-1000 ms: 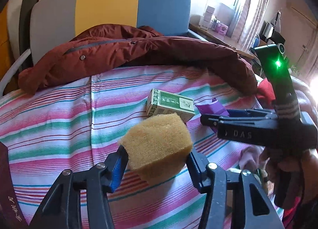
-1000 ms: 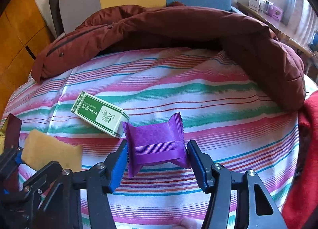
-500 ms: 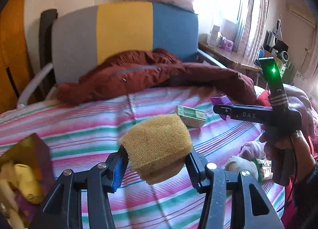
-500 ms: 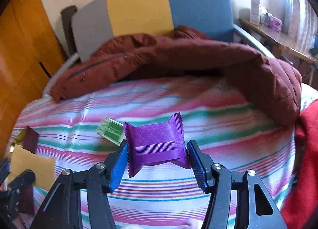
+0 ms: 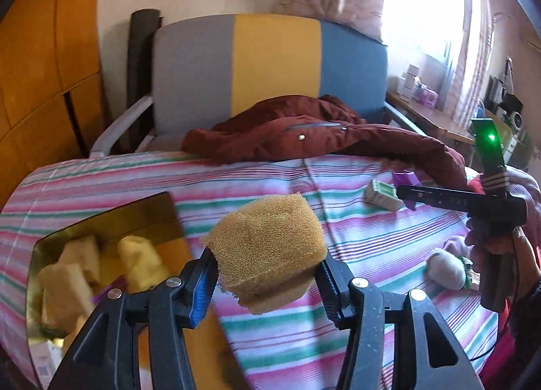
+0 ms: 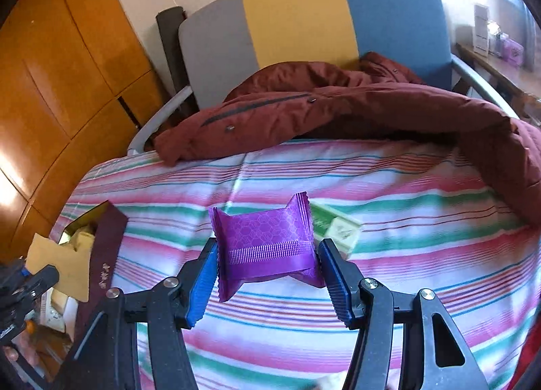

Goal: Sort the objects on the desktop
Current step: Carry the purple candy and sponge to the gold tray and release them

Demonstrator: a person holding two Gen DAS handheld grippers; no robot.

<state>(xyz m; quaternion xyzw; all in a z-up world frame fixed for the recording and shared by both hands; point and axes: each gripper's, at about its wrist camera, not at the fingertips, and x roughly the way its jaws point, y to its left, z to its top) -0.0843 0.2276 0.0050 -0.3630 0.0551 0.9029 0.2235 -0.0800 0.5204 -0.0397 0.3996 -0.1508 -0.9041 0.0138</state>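
My left gripper [image 5: 267, 271] is shut on a tan sponge [image 5: 267, 248], held above the striped bedsheet just right of a gold-lined box [image 5: 111, 221] with several yellow sponges inside. My right gripper [image 6: 267, 265] is shut on a purple wrapped packet [image 6: 267, 244], also lifted over the sheet. A green and white carton [image 6: 338, 227] lies on the sheet behind the packet, and shows in the left wrist view as the carton [image 5: 382, 192] at the right. The box [image 6: 104, 244] and the held sponge [image 6: 64, 261] appear at the left edge of the right wrist view.
A dark red jacket [image 6: 355, 106] lies across the far side of the bed in front of a grey, yellow and blue headboard [image 5: 270, 65]. A grey soft lump [image 5: 446, 268] rests on the sheet at the right. Wooden cupboards [image 6: 61, 86] stand at the left.
Both grippers rose and swung left with their loads. The box with sponges came into the left wrist view, and the green carton slid off to the right.
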